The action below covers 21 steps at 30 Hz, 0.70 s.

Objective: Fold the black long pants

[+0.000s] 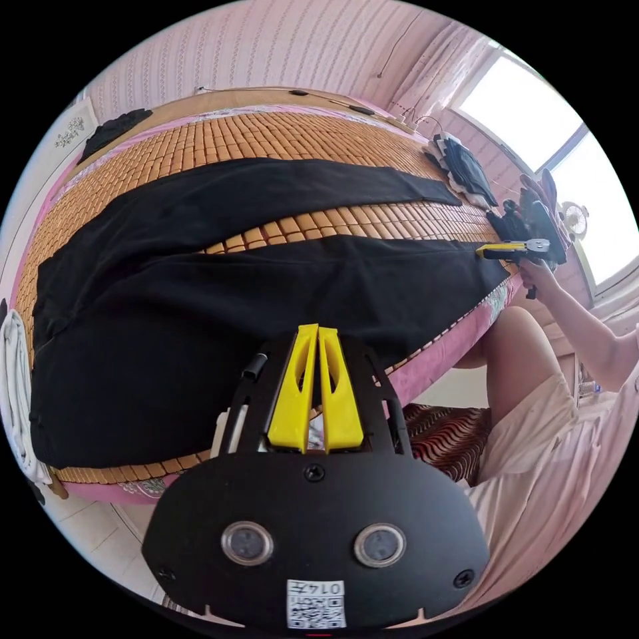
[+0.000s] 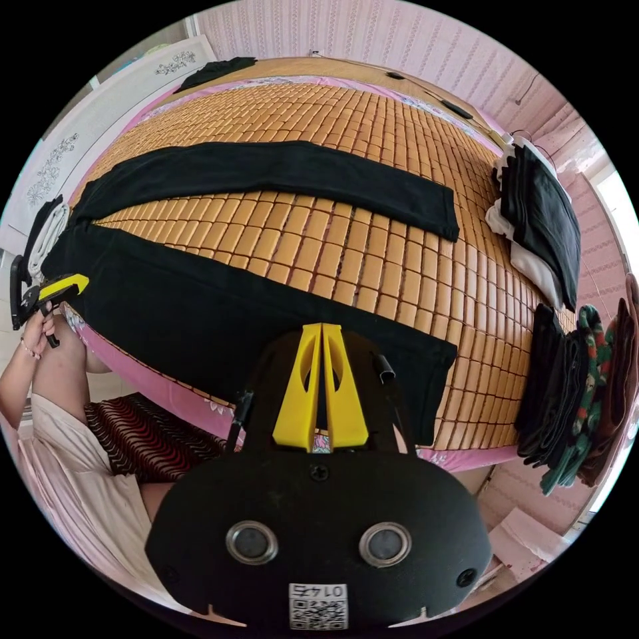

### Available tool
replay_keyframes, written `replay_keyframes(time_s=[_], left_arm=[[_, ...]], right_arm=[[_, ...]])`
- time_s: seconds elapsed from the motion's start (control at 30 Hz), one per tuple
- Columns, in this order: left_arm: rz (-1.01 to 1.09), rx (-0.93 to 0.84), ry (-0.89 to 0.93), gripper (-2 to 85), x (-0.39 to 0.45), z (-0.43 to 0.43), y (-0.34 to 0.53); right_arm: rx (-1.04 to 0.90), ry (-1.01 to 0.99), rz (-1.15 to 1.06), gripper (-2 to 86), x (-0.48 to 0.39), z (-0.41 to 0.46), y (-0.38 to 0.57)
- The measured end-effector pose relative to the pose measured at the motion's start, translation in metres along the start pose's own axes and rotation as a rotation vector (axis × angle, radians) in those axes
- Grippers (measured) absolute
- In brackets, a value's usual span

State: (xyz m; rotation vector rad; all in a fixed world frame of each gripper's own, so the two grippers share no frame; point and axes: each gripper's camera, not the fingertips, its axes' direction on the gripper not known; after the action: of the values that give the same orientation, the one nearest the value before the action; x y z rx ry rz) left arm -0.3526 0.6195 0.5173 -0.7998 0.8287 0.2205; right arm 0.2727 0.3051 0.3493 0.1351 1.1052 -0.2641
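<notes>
The left tool (image 1: 317, 331), with yellow jaws brought together, is held over the near edge of the black long pants (image 1: 219, 293); whether cloth is pinched cannot be told. The right tool (image 2: 322, 329) is likewise narrowed at the near leg's hem end. The pants are spread flat, legs apart, on the bamboo-tile mat (image 2: 373, 259) of the bed. Folded dark clothes (image 2: 542, 219) are stacked beside them.

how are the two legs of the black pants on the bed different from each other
The near leg runs along the bed's front edge, right by both grippers; the far leg lies further in on the bamboo mat. In the right gripper view the near leg looks wider, though the fisheye may exaggerate that. Both are black, lie flat and splay apart, with mat showing between them.
</notes>
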Motion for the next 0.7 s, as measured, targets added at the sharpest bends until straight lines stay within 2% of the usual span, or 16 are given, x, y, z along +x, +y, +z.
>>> replay_keyframes(time_s=[0.23, 0.3, 0.37, 0.47, 0.57, 0.7], left_arm=[[-0.115, 0.011, 0.078, -1.0, -0.029, -0.012, 0.014], [-0.224, 0.14, 0.177, -1.0, -0.051, -0.033, 0.029], [-0.333, 0.257, 0.194, -1.0, -0.075, -0.057, 0.048], [-0.51, 0.372, 0.076, -0.9, -0.12, -0.098, 0.09], [-0.671, 0.408, -0.091, -0.5, -0.162, -0.134, 0.135], [-0.878, 0.456, -0.218, 4.3, -0.207, -0.161, 0.179]], right_arm=[[-0.019, 0.022, -0.023, -0.7, 0.014, 0.001, 0.004], [-0.015, -0.057, 0.052, -0.7, 0.035, -0.006, 0.012], [0.069, -0.084, 0.146, -0.5, 0.053, -0.018, 0.028], [0.131, -0.106, 0.312, -0.2, 0.09, -0.029, 0.061], [0.092, -0.089, 0.473, 0.6, 0.125, -0.026, 0.092], [0.053, -0.121, 0.613, 10.1, 0.159, -0.017, 0.122]])
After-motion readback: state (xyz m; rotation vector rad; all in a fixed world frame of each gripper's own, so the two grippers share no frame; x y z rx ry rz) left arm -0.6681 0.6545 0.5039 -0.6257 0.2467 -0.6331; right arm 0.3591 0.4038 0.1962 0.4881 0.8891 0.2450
